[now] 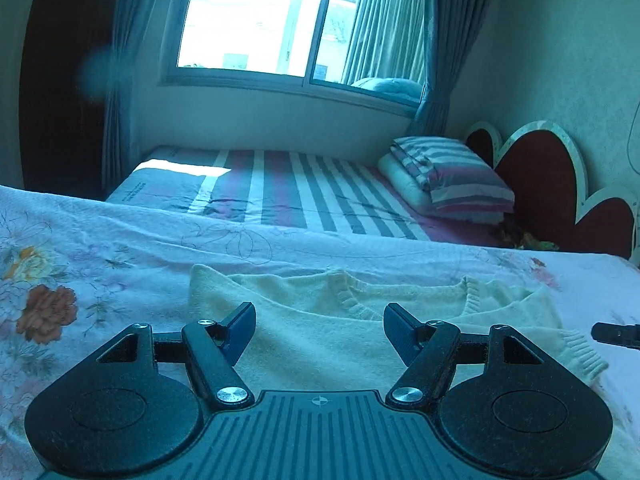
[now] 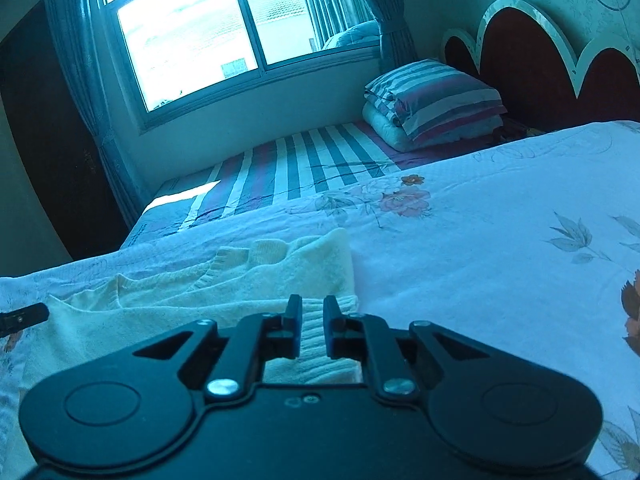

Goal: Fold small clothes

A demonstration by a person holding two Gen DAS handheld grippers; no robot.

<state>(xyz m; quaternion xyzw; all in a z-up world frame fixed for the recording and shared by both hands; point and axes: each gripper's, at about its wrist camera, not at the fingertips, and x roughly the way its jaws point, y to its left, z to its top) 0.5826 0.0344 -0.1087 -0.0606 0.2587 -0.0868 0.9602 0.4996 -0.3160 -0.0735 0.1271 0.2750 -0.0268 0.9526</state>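
Sweater (image 1: 320, 344) lies flat on the floral bed (image 1: 100, 248) | left tool (image 1: 319, 334) wide open above it, empty | right tool (image 2: 312, 326) slightly parted over ribbed cuff (image 2: 320, 354), no clear grip | risk: knit slips, fold crooked.

Black left gripper (image 1: 319, 332); ribbed base, silver screws, blue-padded fingers (image 1: 240, 330).

The sweater (image 1: 320, 332) lies on the near bedspread (image 1: 100, 264); the pillow (image 1: 452, 176) sits far right, the window (image 1: 296, 20) beyond.
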